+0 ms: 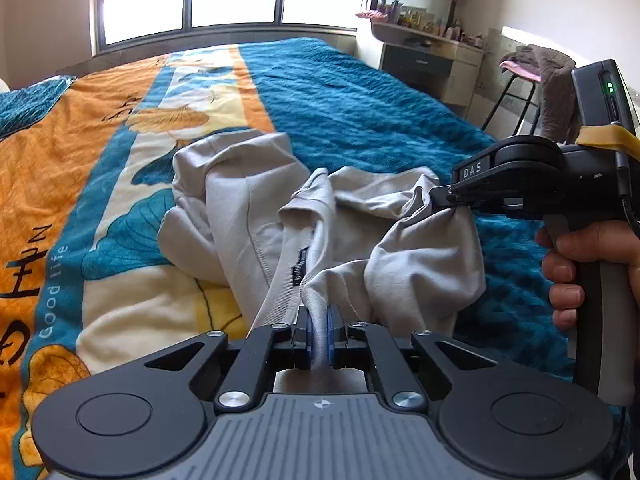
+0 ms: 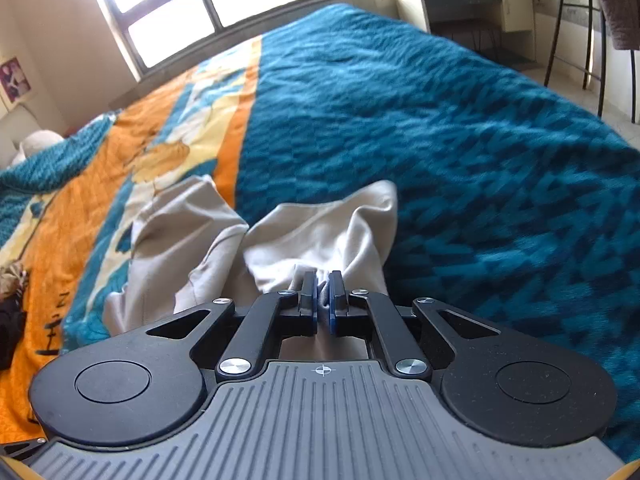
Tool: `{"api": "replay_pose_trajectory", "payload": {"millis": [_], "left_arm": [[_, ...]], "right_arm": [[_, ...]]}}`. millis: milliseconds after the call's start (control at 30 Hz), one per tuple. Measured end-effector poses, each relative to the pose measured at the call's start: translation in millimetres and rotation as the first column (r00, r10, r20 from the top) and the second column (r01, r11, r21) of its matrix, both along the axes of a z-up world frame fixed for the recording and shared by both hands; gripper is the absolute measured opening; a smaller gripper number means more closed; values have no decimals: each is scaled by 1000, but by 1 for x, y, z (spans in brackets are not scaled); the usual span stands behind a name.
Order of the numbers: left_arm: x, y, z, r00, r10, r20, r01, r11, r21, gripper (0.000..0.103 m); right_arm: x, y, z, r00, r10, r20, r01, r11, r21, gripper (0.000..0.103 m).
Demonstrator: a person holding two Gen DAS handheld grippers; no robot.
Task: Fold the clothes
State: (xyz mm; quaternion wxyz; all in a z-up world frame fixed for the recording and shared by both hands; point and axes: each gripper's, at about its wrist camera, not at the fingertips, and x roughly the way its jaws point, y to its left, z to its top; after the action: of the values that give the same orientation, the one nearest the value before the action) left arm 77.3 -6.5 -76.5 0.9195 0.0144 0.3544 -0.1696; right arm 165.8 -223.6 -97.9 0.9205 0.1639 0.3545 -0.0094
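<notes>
1. A bedroom: a wide window stands behind the bed, which is covered by a teal, orange and cream blanket and gives a broad soft surface for laying clothes out.
2. Beyond the bed's far right corner stands a dresser crowded with small items, and right of it a stool draped with dark cloth; both are well apart from the work.
3. The task's thing, a light grey garment, lies bunched on the bed's near half, across the border between the patterned strip and the plain teal. It is rumpled and not folded flat; a small dark label shows near its middle.
4. The right claw, held by a hand, is pressed together on a gathered edge at the garment's right side, lifting it clear of the bed.
5. The left claw pinches a ridge of the same cloth at the garment's near edge.
6. Judged from two grips apart on one garment, the likely aim is to pull it taut and spread it before any crease is made.
</notes>
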Motion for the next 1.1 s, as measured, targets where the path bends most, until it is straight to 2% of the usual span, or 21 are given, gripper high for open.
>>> {"api": "replay_pose_trajectory", "payload": {"millis": [100, 200, 267, 300, 333, 367, 400, 467, 533, 567, 667, 733, 833, 900, 967, 1033, 1100], "left_arm": [[-26, -1, 24, 999, -30, 23, 31, 997, -67, 4], [-45, -5, 53, 999, -35, 14, 37, 972, -233, 3], [-53, -14, 56, 999, -48, 11, 49, 970, -237, 4], [-57, -19, 57, 998, -55, 10, 55, 971, -233, 8], [-61, -24, 57, 998, -62, 9, 62, 971, -229, 33], [-65, -29, 58, 998, -69, 8, 69, 972, -225, 53], [-69, -33, 59, 997, -76, 7, 75, 972, -221, 79], [-76, -43, 60, 996, -90, 4, 88, 973, -213, 79], [-84, -53, 61, 995, -103, 2, 102, 973, -206, 81], [-88, -58, 62, 994, -110, 0, 108, 973, -202, 81], [-73, -25, 57, 999, 40, -27, -43, 989, -143, 81], [-62, -1, 53, 988, 147, -40, -150, 984, -100, 80], [-55, 21, 52, 967, 250, -57, -254, 962, -96, 80], [-56, 28, 52, 959, 275, -68, -281, 954, -106, 80], [-57, 29, 51, 957, 281, -74, -288, 951, -109, 80], [-61, 27, 51, 959, 273, -78, -281, 954, -109, 80], [-62, 24, 49, 963, 256, -82, -264, 958, -110, 81]], "right_arm": [[-29, -31, 28, 994, -77, 76, 76, 997, 20, 4], [-49, -61, 64, 970, -157, 186, 152, 987, 42, 4], [-59, -76, 93, 940, -195, 279, 187, 981, 56, 4], [-62, -80, 108, 929, -191, 318, 185, 981, 51, 4], [-63, -82, 120, 924, -183, 334, 178, 983, 46, 4], [-65, -83, 132, 921, -175, 347, 172, 984, 41, 4], [-64, -87, 140, 932, -169, 321, 163, 986, 45, 6], [-75, -93, 141, 951, -168, 259, 160, 986, 53, 40], [-96, -99, 138, 958, -175, 226, 168, 985, 50, 55], [-108, -101, 136, 962, -177, 210, 171, 984, 48, 56], [-154, -105, 117, 976, -138, 166, 130, 990, 59, 59], [-183, -103, 94, 994, -82, 75, 74, 992, 101, 59], [-211, -78, 60, 997, 40, -70, -35, 996, 78, 59], [-227, -58, 42, 985, 104, -134, -97, 994, 53, 59], [-238, -41, 31, 977, 119, -178, -109, 992, 65, 66], [-242, -31, 22, 965, 141, -223, -118, 986, 114, 71], [-242, -29, 13, 958, 142, -250, -99, 979, 176, 71]]}}
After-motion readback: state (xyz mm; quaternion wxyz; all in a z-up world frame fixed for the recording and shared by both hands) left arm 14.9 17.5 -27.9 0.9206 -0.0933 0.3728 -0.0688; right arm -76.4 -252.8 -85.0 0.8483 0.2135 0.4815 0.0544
